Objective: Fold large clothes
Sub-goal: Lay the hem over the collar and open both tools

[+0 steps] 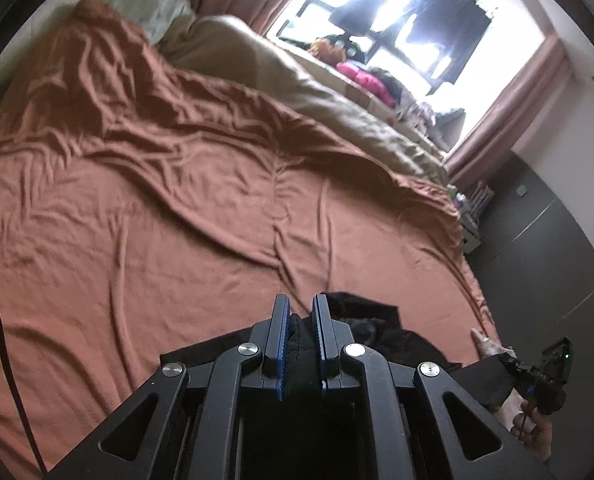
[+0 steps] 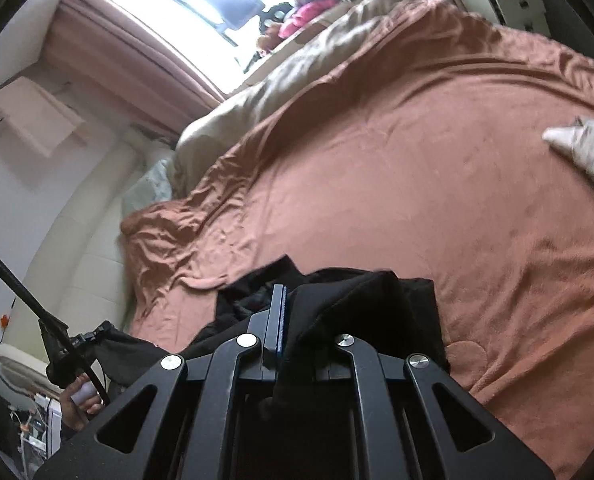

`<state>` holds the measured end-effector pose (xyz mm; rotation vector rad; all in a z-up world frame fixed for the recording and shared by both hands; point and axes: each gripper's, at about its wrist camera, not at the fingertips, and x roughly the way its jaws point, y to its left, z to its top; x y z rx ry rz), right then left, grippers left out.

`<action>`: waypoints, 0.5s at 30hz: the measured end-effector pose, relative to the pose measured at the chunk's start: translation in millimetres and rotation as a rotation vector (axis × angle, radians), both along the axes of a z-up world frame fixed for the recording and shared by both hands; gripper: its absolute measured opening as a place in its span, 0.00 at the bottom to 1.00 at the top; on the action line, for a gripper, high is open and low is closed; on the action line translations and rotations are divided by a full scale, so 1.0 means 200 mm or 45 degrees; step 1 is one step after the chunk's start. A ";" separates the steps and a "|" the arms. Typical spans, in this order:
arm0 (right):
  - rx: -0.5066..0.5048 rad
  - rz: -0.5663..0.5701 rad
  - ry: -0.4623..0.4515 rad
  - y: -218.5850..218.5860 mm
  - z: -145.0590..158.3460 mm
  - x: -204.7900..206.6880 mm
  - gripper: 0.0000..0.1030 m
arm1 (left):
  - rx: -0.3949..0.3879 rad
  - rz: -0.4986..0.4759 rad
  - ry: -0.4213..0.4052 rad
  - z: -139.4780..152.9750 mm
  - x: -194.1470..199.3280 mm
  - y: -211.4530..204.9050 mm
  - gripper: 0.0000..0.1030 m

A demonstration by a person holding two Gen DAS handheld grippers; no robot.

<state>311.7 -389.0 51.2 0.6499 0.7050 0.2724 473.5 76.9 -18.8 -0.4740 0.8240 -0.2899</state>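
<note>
Landmark: the bed (image 1: 177, 220), covered by a rust-brown blanket; every place below is given from it.
Far left of the bed: a black cable (image 1: 1, 340) hangs past its edge in the left wrist view.
Left gripper (image 1: 300, 344): over the near edge of the bed, clenched on a bunched fold of the black garment (image 1: 381, 320); dark cloth fills the narrow gap between its blue pads.
Garment, left view: it spreads from the jaws forward and to the right, lying low on the near right part of the bed.
Right gripper (image 2: 297, 320): also at the near edge of the bed, clamped on the same black garment (image 2: 369, 300); the cloth drapes over its right finger and hides it, only the left blue pad shows.
Garment, right view: a heap sits just ahead of the jaws, reaching left toward the other hand.
Key relation: the garment stretches between the two grippers, its long axis seemingly running along the near edge of the bed; each gripper holds one end, so neither is nearer.
Likely next: I judge the cloth must be carried out over the open blanket and laid flat before folding.
Hands: the other gripper and its hand (image 2: 79, 400) show at each view's edge.
Far right of the bed: a pale cloth (image 2: 593, 148) lies on the blanket.
</note>
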 end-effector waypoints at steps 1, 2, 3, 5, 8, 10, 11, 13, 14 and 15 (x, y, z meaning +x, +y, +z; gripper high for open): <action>-0.006 -0.007 0.006 0.01 0.00 0.01 0.08 | 0.001 0.000 0.019 -0.03 0.02 0.00 0.12; -0.014 -0.017 0.015 0.01 0.00 0.04 0.11 | 0.005 0.001 0.037 -0.06 0.05 -0.01 0.12; -0.021 -0.025 0.023 0.02 0.01 0.06 0.13 | 0.006 0.003 0.052 -0.09 0.06 -0.01 0.13; -0.047 -0.044 0.047 0.02 0.01 0.10 0.30 | -0.019 0.020 0.094 -0.13 0.11 0.00 0.15; -0.040 -0.064 0.038 0.01 0.01 0.12 0.85 | -0.075 0.065 0.143 -0.17 0.13 0.06 0.50; -0.050 -0.074 0.033 0.00 0.02 0.12 0.85 | -0.072 0.104 0.127 -0.18 0.12 0.09 0.63; -0.062 -0.078 0.035 0.00 0.02 0.11 0.85 | -0.060 0.116 0.122 -0.18 0.11 0.10 0.64; -0.073 -0.084 0.037 -0.01 0.03 0.10 0.85 | -0.040 0.119 0.133 -0.19 0.09 0.11 0.64; -0.070 -0.082 0.042 -0.01 0.03 0.09 0.85 | -0.036 0.120 0.139 -0.20 0.08 0.12 0.64; -0.065 -0.082 0.050 -0.02 0.01 0.07 0.85 | -0.032 0.120 0.145 -0.21 0.07 0.13 0.64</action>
